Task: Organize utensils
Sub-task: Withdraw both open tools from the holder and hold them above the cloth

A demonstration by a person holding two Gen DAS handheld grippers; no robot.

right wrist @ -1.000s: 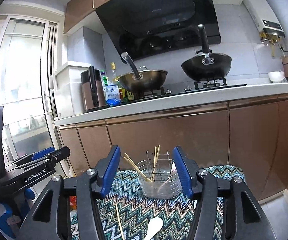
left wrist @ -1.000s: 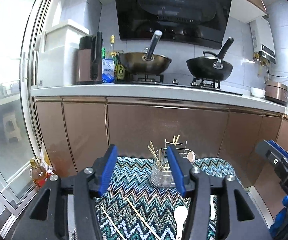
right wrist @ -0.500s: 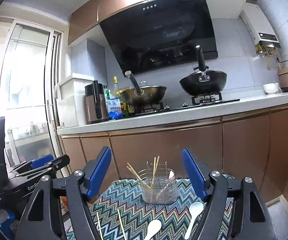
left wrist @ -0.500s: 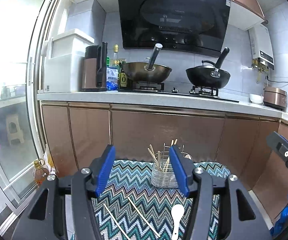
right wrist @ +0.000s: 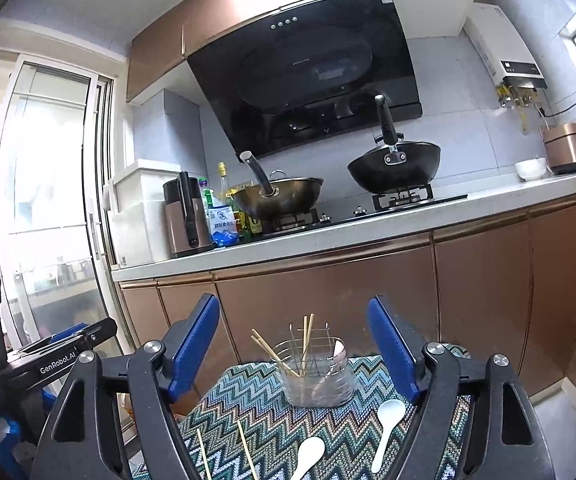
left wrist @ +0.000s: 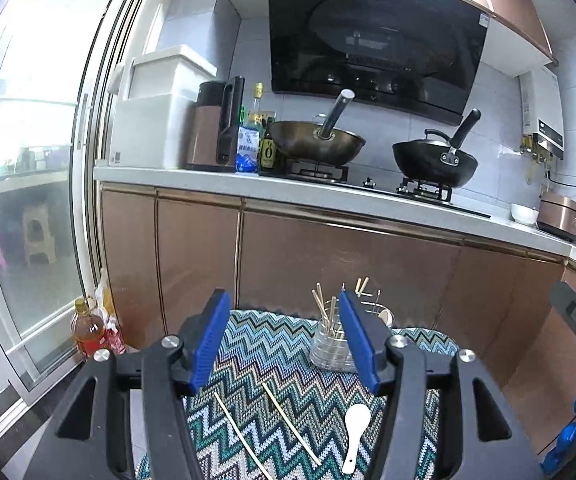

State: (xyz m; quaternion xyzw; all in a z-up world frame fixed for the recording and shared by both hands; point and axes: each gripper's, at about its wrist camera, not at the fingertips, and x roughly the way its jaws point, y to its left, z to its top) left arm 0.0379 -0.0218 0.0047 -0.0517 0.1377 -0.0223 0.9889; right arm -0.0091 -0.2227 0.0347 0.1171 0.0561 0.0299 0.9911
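Note:
A clear utensil holder (left wrist: 330, 346) (right wrist: 316, 376) stands at the far end of a zigzag-patterned mat (left wrist: 272, 344) (right wrist: 248, 392), with several chopsticks and a spoon upright in it. Two loose chopsticks (left wrist: 292, 424) (right wrist: 248, 456) lie on the mat nearer to me. Beside them lie two white spoons (right wrist: 308, 456) (right wrist: 388, 420); the left wrist view shows only one spoon (left wrist: 356, 428). My left gripper (left wrist: 284, 300) hovers open and empty above the mat. My right gripper (right wrist: 293, 304) is also above the mat, its jaws opening with nothing between them.
Brown cabinet doors (left wrist: 328, 264) rise just behind the mat under a white counter (right wrist: 368, 232) with two woks, a kettle and bottles. An oil bottle (left wrist: 88, 332) stands on the floor by the glass sliding door (left wrist: 28, 200) at left.
Both grippers have drawn back from the holder, which now looks smaller and farther off. The right jaws have spread wider, and a second white spoon has come into the right wrist view.

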